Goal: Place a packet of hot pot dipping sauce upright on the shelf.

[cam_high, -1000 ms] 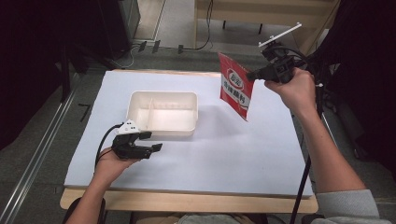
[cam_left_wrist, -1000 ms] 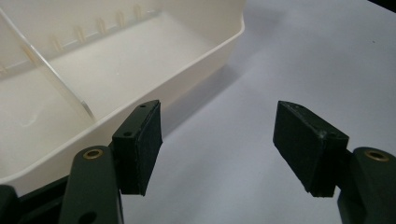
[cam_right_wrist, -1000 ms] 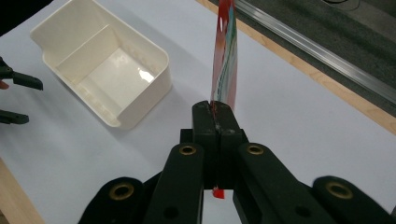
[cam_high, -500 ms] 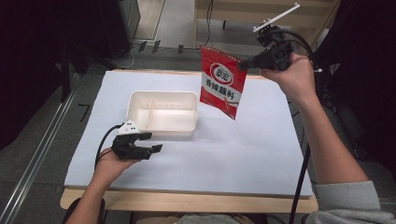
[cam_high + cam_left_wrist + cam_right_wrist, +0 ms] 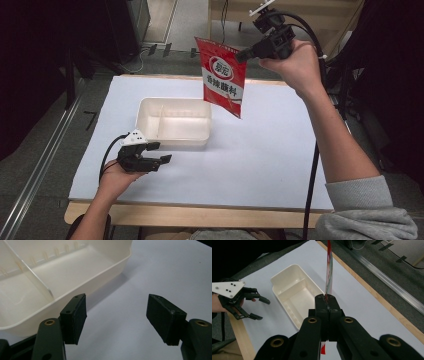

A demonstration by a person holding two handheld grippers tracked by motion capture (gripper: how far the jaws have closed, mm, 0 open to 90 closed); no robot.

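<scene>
Lightly, I'm pinching the limp red packet (image 5: 223, 78) by its top edge with my right claw (image 5: 243, 54); left claw (image 5: 161, 159) is gaping beside the tray (image 5: 150, 107).

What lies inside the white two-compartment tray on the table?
The white tray holds nothing: both compartments and the divider between them show bare in the right gripper view. In the high view, the hanging red packet covers the tray's far right corner.
</scene>
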